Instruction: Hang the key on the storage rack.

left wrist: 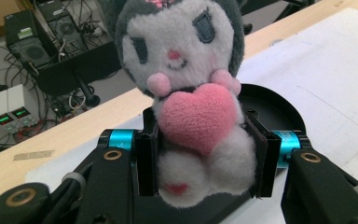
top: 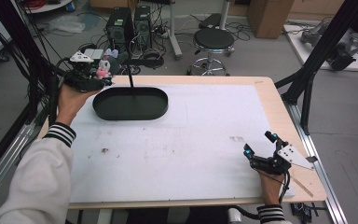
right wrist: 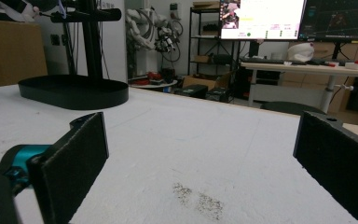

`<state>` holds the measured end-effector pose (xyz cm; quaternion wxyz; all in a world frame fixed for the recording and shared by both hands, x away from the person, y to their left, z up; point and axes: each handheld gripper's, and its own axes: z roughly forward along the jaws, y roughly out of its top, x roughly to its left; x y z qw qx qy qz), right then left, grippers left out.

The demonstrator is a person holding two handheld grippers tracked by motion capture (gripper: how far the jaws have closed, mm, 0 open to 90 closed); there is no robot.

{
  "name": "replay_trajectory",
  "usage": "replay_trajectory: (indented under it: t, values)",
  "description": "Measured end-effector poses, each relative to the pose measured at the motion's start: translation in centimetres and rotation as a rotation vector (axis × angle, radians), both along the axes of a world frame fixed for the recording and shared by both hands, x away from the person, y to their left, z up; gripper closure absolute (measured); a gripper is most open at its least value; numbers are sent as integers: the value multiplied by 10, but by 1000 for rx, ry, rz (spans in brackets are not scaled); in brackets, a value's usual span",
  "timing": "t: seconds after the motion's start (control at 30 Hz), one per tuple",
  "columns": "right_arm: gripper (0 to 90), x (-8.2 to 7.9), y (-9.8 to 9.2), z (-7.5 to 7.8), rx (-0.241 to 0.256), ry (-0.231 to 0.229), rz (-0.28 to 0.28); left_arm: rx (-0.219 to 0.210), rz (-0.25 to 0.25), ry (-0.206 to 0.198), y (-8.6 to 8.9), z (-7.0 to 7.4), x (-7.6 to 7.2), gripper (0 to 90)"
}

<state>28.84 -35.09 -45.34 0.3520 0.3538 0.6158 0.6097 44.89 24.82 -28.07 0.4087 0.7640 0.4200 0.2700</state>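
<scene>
1. Plush toy (left wrist: 196, 107) is clamped upright between the jaws of the left gripper (left wrist: 200, 161), held at the far left, just beside the black oval tray (top: 130, 103)
2. Right gripper (top: 261, 150) is rested at the near right of the table (top: 270, 98); its jaws are spread wide, nothing held

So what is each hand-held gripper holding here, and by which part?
Left hand-held gripper clamps the plush toy by its lower body; right hand-held gripper holds nothing.
</scene>
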Motion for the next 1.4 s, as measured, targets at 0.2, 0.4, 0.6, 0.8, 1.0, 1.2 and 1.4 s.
replay_trajectory:
  t: [0.2, 0.4, 0.6, 0.8, 1.0, 1.2, 1.4]
  values:
    - [22, 0, 0, 0, -1, 1, 2, -2, 16, -2, 0, -2, 3, 554]
    - [21, 0, 0, 0, -1, 1, 1, -6, 34, 5, 2, -6, 3, 554]
    - [22, 0, 0, 0, -2, 1, 1, -3, 50, 37, 8, -15, 2, 553]
    - [21, 0, 0, 0, -2, 1, 1, 13, 46, 39, 8, -13, 0, 553]
    - [21, 0, 0, 0, -3, 1, 0, 27, 42, 52, 6, -19, -2, 553]
    - [22, 0, 0, 0, 0, 0, 0, 43, 37, 68, 7, -26, -4, 553]
    - [21, 0, 0, 0, 0, 0, 1, 63, 32, 92, 5, -32, -5, 552]
